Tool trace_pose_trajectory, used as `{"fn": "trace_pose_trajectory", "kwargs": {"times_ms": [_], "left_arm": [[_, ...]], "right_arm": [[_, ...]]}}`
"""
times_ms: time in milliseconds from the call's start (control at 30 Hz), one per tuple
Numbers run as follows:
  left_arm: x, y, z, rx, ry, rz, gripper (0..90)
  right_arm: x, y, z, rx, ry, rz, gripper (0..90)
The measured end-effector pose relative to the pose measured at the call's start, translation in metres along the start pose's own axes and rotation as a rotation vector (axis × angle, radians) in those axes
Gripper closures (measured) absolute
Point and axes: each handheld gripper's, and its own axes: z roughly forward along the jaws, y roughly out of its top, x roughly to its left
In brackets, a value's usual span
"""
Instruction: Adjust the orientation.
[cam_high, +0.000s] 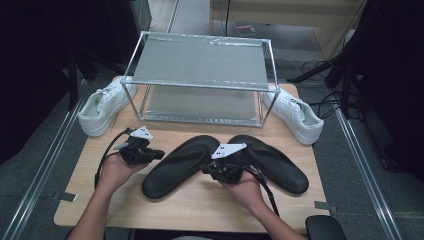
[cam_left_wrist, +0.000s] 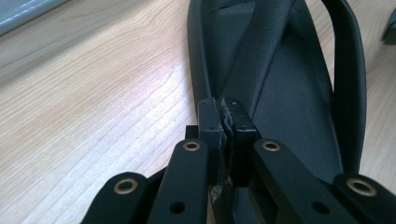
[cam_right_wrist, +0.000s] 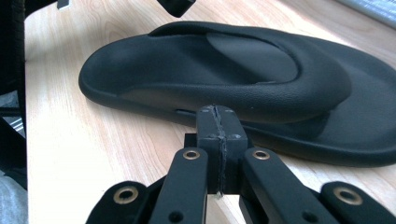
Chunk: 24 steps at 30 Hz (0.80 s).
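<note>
With both grippers clenched at lower centre, the left gripper (cam_high: 150, 154) and right gripper (cam_high: 212, 167) hold nothing beside the slippers (cam_high: 180, 167); regrasping requires reopening.

Wooden table (cam_high: 200, 200), grey floor (cam_high: 40, 150)

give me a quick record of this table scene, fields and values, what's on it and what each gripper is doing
surface: wooden table
rack: metal two-shelf rack at the far side
sneakers: left sneaker and right sneaker, one on each side of the rack
slippers: left slipper and right slipper, toes together, heels apart
left gripper: jaws shut at the left slipper's strap
right gripper: jaws shut, empty, beside the right slipper
</note>
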Motion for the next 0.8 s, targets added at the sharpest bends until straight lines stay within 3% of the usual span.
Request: {"fn": "trace_pose_trajectory", "kwargs": {"times_ms": [167, 533, 800], "left_arm": [[0.002, -0.002, 0.004, 0.017, -0.009, -0.005, 87.5], [0.002, -0.003, 0.006, 0.002, -0.031, -0.025, 88.7], [-0.004, -0.006, 0.005, 0.010, -0.044, -0.030, 89.3]], "right_arm": [[-0.001, 0.001, 0.006, 0.005, -0.006, 0.004, 90.0], [-0.005, -0.001, 0.012, 0.014, -0.011, 0.021, 90.0], [-0.009, 0.000, 0.012, 0.008, -0.016, 0.031, 90.0]]}}
